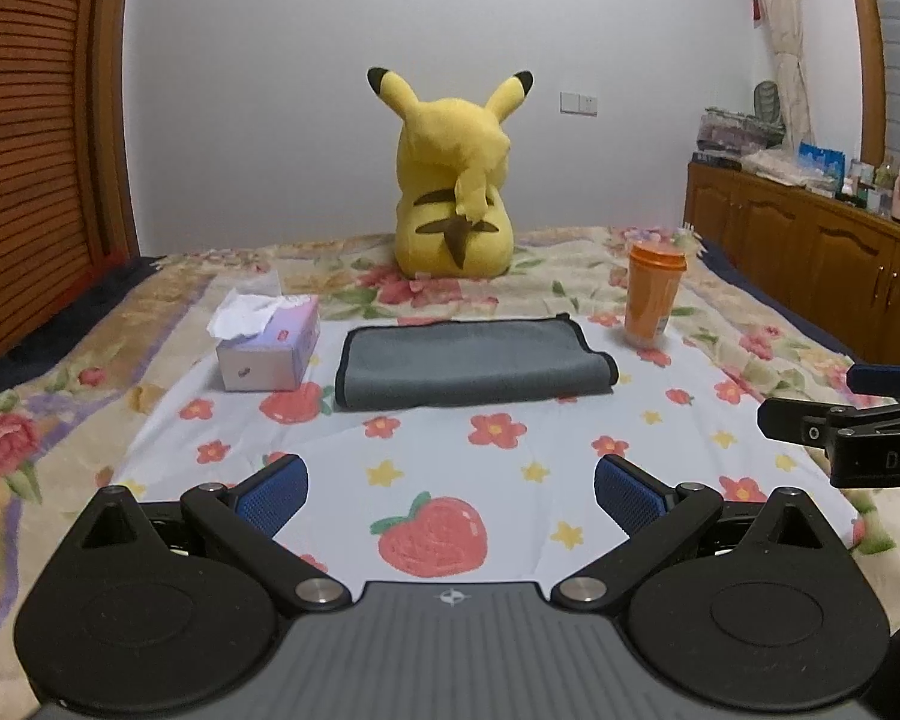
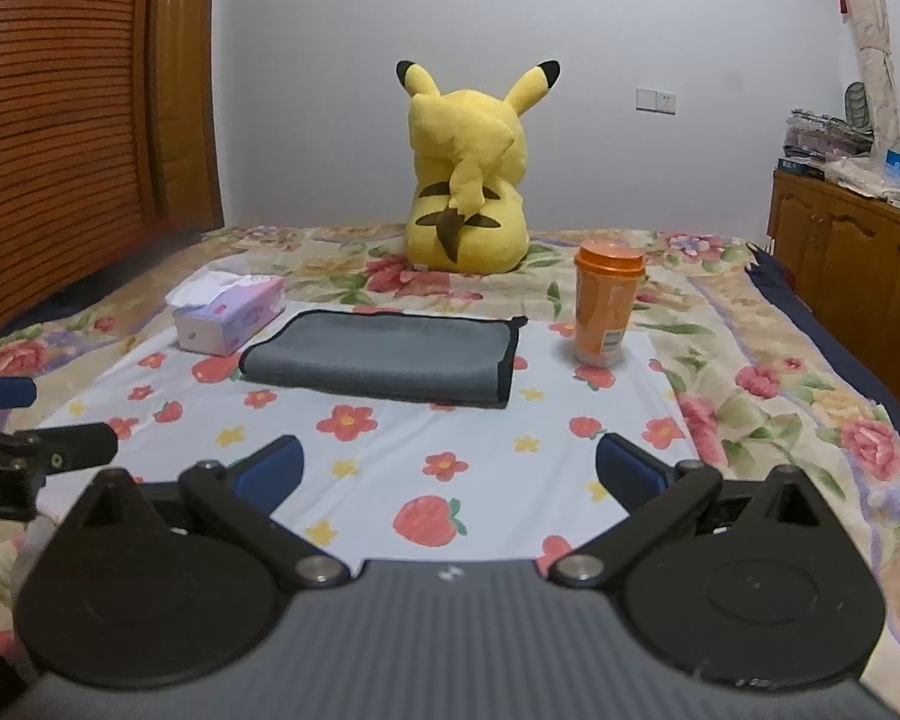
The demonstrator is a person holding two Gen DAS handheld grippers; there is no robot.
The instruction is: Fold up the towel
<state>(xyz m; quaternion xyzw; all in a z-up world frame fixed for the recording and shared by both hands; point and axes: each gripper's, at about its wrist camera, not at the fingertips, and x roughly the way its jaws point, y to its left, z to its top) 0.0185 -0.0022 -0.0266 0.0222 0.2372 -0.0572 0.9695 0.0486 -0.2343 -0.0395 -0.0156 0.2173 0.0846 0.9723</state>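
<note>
Both my claws hang spread and empty over the strawberry sheet (image 1: 438, 480), left claw (image 1: 450, 495) and right claw (image 2: 448, 468), well short of the grey towel (image 1: 468, 363). It lies mid-bed, apparently already folded once; next I'd reach forward and pinch its corners. Only "DAS" reads on the right claw's body.

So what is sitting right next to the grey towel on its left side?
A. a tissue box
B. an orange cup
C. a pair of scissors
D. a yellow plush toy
A: the tissue box sits just left of the grey towel, while the orange cup stands off to the right and the yellow plush toy sits behind.
</note>
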